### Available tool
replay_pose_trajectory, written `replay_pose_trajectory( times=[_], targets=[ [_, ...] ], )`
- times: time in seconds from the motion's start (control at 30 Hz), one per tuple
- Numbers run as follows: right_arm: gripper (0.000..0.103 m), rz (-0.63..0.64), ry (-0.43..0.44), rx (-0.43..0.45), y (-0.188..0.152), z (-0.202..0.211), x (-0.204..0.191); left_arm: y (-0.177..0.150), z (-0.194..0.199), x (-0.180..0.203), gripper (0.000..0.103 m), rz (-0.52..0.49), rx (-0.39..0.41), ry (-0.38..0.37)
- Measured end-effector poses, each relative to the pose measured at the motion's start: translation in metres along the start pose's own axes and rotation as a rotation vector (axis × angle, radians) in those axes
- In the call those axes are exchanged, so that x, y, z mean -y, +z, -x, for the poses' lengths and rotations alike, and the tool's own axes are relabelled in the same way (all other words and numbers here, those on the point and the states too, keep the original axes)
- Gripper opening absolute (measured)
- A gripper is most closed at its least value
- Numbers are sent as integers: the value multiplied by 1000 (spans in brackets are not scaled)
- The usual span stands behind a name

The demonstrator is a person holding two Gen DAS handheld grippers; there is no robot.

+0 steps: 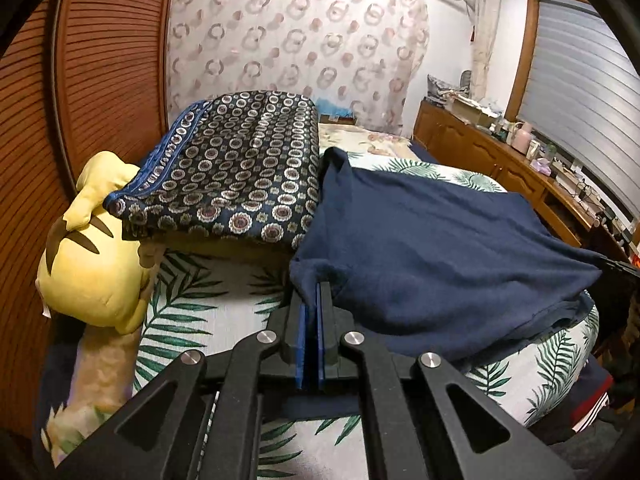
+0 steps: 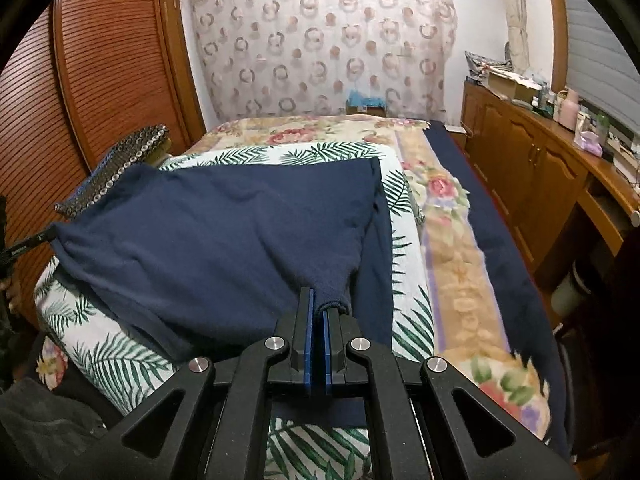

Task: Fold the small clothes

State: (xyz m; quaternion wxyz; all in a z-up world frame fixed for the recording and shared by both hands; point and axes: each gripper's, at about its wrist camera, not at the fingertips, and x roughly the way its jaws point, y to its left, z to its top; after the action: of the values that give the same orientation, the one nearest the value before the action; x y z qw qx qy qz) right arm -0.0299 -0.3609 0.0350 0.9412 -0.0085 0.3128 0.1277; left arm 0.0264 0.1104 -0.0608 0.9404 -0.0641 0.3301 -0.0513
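Bedroom with a big wooden wardrobe [image 1: 80, 92] on one side and a ring-patterned curtain [image 2: 320, 48] at the far wall. Then a wide bed [image 2: 452, 248] with a flowery cover, and on top of it a thick pad with green leaf prints [image 1: 192, 320]. At the left, a folded dark quilt with round flowers [image 1: 232, 168], and beside that a yellow plush toy [image 1: 92, 272].

On the leaf pad, spread out and partly lifted: a navy blue garment [image 1: 440, 248], stretched between both tools. Left gripper [image 1: 313, 300] pinched tight on one near corner of the blue cloth. Right gripper [image 2: 318, 312] pinched tight on the other near corner, with the cloth bunched between the blue pads [image 2: 308, 320]. Near edge held up off the pad, far edge lying flat.

Probably the middle of a fold: near edge picked up, not yet laid over. Next, likely: carry both corners forward together, keep the edge straight and level, lay it down on the far edge, then let go. Uneven hands would leave a crooked fold.
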Motion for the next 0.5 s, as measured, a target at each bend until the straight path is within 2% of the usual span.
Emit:
replay_pose_trajectory(
  times=[0.03, 0.07, 0.13, 0.23, 0.33, 0.4, 0.47, 0.5],
  targets=[
    [8, 8, -1, -3, -1, 2, -4, -1, 0, 0, 10, 0, -1, 5],
    [9, 19, -6, -9, -1, 3, -6, -3, 1, 1, 20, -1, -2, 9],
    [17, 34, -18, -26, 0, 3, -8, -6, 4, 3, 29, -6, 0, 6],
    [28, 51, -33, -43, 1, 7, -8, -10, 5, 7, 39, -32, -12, -2],
    [39, 56, -40, -28, 5, 11, -10, -11, 5, 13, 39, -64, -26, 9],
    [47, 60, -53, -7, 8, 15, -12, -12, 3, 17, 44, -84, -38, 5],
    [53, 69, -59, 16, 9, 18, -15, -14, 1, 18, 59, -88, -44, 8],
    [53, 75, -56, 23, 12, 19, -18, -15, 1, 18, 63, -88, -47, 4]
  ],
)
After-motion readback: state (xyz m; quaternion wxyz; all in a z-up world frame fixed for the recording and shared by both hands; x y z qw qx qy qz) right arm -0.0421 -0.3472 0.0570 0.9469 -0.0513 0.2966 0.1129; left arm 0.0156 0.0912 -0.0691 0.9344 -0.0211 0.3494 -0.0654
